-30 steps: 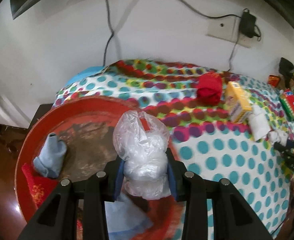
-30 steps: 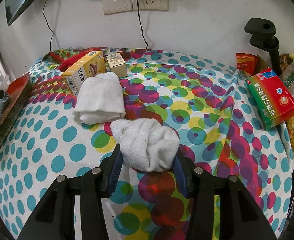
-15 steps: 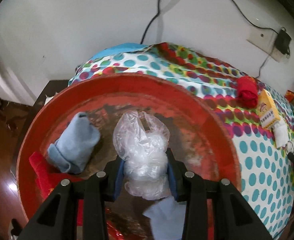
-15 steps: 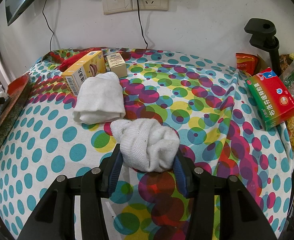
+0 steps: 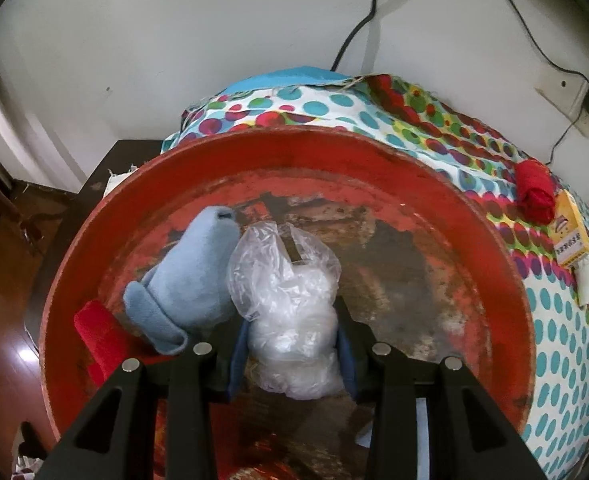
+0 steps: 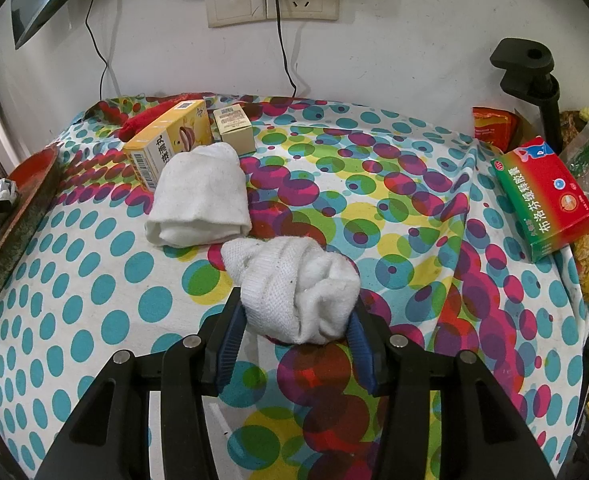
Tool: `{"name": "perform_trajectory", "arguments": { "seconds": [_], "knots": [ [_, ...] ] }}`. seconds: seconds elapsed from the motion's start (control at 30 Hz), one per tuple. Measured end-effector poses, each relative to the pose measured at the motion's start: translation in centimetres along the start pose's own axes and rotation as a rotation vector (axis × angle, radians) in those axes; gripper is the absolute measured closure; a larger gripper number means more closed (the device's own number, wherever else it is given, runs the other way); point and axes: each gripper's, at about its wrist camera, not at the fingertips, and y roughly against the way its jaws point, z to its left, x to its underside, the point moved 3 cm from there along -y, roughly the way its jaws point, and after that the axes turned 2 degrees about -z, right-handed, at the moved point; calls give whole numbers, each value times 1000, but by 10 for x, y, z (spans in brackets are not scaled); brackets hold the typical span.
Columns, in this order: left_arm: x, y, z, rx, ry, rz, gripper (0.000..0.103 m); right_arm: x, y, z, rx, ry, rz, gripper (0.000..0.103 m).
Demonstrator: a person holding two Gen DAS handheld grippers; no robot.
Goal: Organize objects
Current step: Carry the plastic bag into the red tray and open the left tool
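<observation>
A crumpled clear plastic bag (image 5: 282, 272) sits between the pads of my left gripper (image 5: 293, 316), low inside the round red tray (image 5: 334, 148). The jaws are opening, though both pads still touch the bag. A rolled light-blue sock (image 5: 190, 280) lies in the tray against the bag's left side, with a red cloth (image 5: 98, 332) beyond it. In the right wrist view my right gripper (image 6: 297, 304) is shut on a balled white sock (image 6: 298, 276), held just over the dotted tablecloth (image 6: 94, 300).
A folded white sock (image 6: 200, 200), a yellow box (image 6: 170, 140) and a small beige box (image 6: 234, 126) lie behind the held sock. A red-green box (image 6: 542, 200) and a black clamp (image 6: 534, 80) stand at the right. A red sock roll (image 5: 534, 190) lies beyond the tray.
My left gripper carried the plastic bag from the tray's rim over to its middle and lowered it beside the blue sock. The right gripper and its white sock stayed still.
</observation>
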Motion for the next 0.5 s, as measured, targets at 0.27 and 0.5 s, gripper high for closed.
{"name": "perform_trajectory", "arguments": {
  "seconds": [0.27,0.5],
  "knots": [
    [1,-8,11,-47,27,40,61,0,-1,2,5,-2,0,56],
    [6,-2,12,-31,1,32,52,0,-3,3,12,-1,1,55]
  ]
}}
